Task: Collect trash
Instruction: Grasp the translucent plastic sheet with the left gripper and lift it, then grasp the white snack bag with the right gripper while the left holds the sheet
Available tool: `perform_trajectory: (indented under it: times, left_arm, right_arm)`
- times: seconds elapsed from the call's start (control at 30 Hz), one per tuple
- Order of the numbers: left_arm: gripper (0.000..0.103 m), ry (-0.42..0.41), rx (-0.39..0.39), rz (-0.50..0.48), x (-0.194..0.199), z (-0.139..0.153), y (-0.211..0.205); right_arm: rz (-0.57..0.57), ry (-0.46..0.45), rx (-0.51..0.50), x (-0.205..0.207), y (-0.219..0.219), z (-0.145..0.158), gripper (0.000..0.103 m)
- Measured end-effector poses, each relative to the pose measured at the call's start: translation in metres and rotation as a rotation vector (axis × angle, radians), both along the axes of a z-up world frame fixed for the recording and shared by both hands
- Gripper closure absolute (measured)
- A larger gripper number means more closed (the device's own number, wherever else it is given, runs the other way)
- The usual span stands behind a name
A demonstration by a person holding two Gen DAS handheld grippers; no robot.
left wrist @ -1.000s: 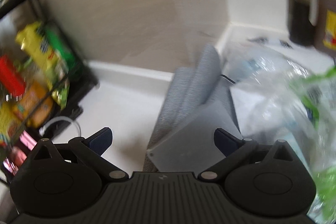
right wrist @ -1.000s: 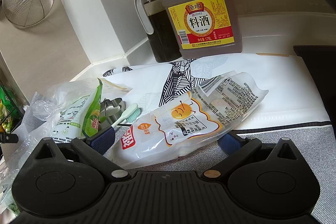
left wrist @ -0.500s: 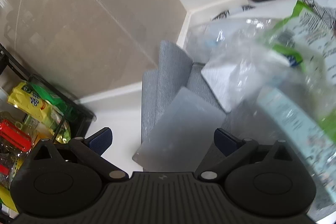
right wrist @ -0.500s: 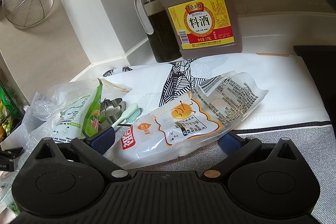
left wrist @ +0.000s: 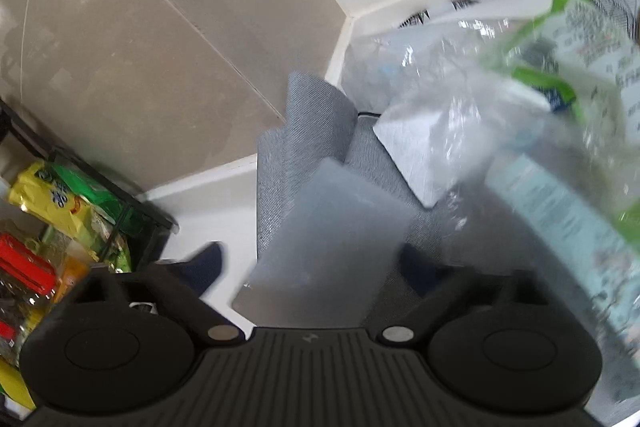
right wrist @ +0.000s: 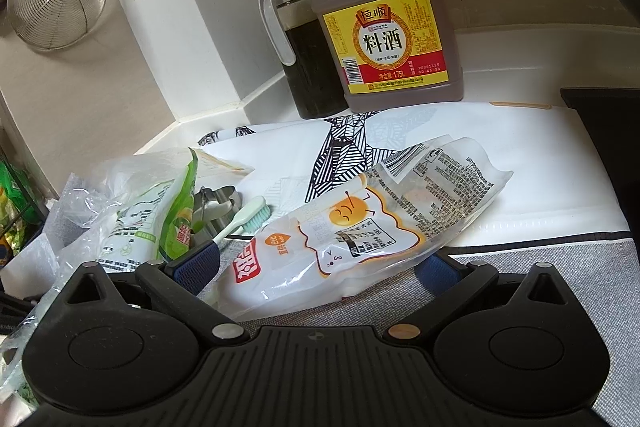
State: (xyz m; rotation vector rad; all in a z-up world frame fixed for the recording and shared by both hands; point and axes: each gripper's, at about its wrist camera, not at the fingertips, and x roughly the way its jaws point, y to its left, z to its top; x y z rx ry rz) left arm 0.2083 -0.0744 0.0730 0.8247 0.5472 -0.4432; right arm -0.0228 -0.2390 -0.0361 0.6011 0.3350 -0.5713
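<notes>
Left claw (left wrist: 310, 263) swung toward green wrapper (left wrist: 560, 75), orange wrapper (right wrist: 360, 223) between right claw (right wrist: 316, 267) fingers

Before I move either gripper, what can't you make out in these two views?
- Left view: green bag motion-blurred, print unreadable.
- Left view: bottles cut off by the top edge.
- Left view: left gripper fingers blurred; the right one lies behind a grey sheet.
- Right view: metal item half hidden behind the green bag.
- Right view: right gripper fingers' contact with the white bag unclear.
</notes>
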Motion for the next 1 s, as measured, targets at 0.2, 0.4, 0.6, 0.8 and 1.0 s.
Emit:
perform_trajectory:
  times: [0.2, 0.4, 0.6, 0.8, 1.0]
  left_arm:
    - [0.028, 0.030, -0.104, 0.058, -0.003, 0.019, 0.005]
    - [0.030, 0.037, -0.247, 0.100, -0.014, 0.049, 0.024]
    - [0.030, 0.024, -0.368, 0.140, -0.041, 0.078, 0.055]
    - [0.031, -0.018, -0.430, 0.173, -0.105, 0.094, 0.101]
    - [0.031, -0.008, -0.505, 0.228, -0.181, 0.098, 0.162]
  right_arm:
    - [0.004, -0.073, 0.050, -0.008, -0.004, -0.002, 0.051]
    - [-0.038, -0.141, -0.010, -0.018, 0.001, 0.008, 0.061]
    - [-0.115, -0.262, -0.149, -0.036, 0.013, 0.025, 0.061]
    - [-0.127, -0.281, -0.188, -0.041, 0.015, 0.027, 0.062]
    - [-0.106, -0.263, -0.224, -0.038, 0.021, 0.024, 0.062]
